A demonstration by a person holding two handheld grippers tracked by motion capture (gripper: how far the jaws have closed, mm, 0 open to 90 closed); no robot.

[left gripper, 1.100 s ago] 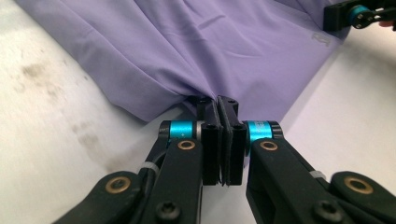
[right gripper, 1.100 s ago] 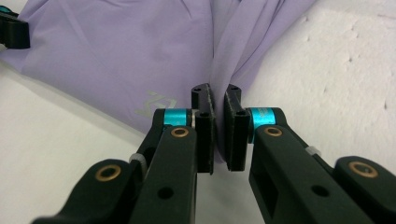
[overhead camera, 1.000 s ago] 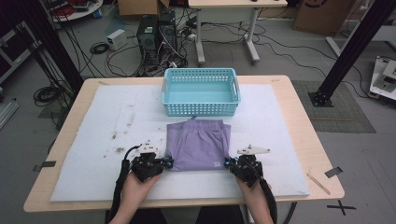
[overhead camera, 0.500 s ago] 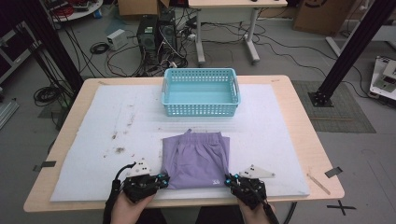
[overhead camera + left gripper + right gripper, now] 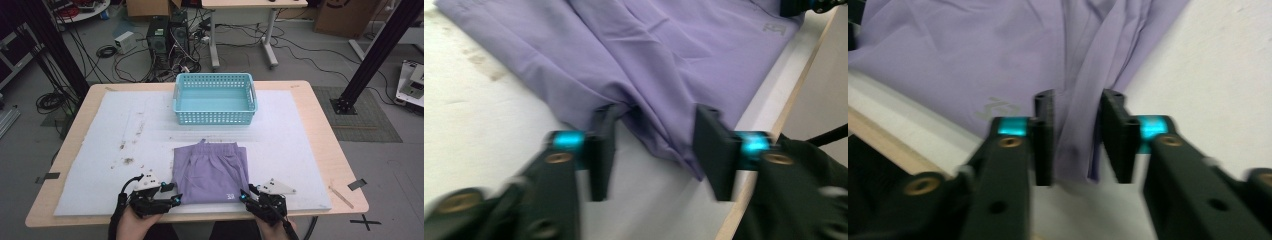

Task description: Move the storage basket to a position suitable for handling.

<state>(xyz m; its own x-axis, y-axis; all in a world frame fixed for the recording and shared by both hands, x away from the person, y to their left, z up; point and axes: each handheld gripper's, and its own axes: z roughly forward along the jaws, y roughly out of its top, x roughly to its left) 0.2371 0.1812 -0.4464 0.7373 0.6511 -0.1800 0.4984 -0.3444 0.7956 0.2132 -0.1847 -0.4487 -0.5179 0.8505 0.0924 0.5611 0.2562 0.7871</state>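
Note:
Folded purple shorts lie flat on the white mat, close to its near edge. My left gripper is at the shorts' near left corner. In the left gripper view its jaws have just been opening; they stand wide, and a bunched corner of cloth lies loose between the left gripper pads. My right gripper is at the near right corner. Its jaws have just been opening too, and a fold of the shorts stands in the gap of the right gripper, unpressed.
A teal plastic basket stands empty at the back middle of the mat. Dirt specks mark the mat left of the shorts. The wooden table edge runs just under both grippers.
Both grippers drew back toward the near edge, and the shorts slid with them. Both sets of jaws then went from shut on the cloth to open.

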